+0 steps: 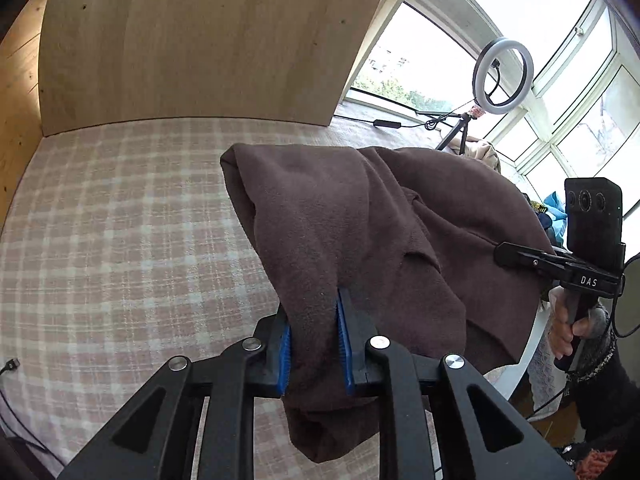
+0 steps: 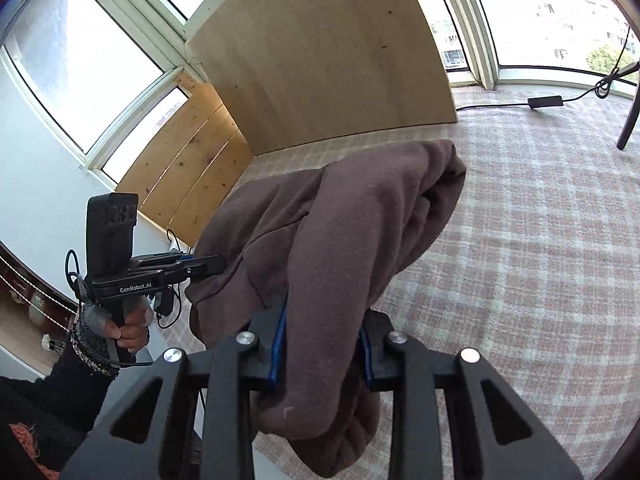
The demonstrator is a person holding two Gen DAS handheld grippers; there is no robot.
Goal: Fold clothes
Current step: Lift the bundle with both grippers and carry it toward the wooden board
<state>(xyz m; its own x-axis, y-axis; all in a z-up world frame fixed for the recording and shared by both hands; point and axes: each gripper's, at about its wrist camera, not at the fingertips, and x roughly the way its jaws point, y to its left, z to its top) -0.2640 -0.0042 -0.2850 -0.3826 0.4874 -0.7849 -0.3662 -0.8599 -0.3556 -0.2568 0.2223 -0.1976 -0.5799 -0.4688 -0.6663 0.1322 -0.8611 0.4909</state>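
Brown fleece garment (image 1: 360, 216) held up above the pink checked bed cover (image 1: 120, 220), bunched and draped between both tools. Left gripper (image 1: 314, 340) jaws clenched on one fold, blue pads (image 1: 343, 340) pressing cloth. Right gripper (image 2: 322, 344) jaws likewise clamped on another fold. Wooden board (image 1: 200, 40) standing at far edge. Ring light (image 1: 503, 76) far right by the window

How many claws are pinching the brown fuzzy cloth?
2. The left claw pinches one bunch of the brown cloth, and the right claw pinches another bunch beside it.
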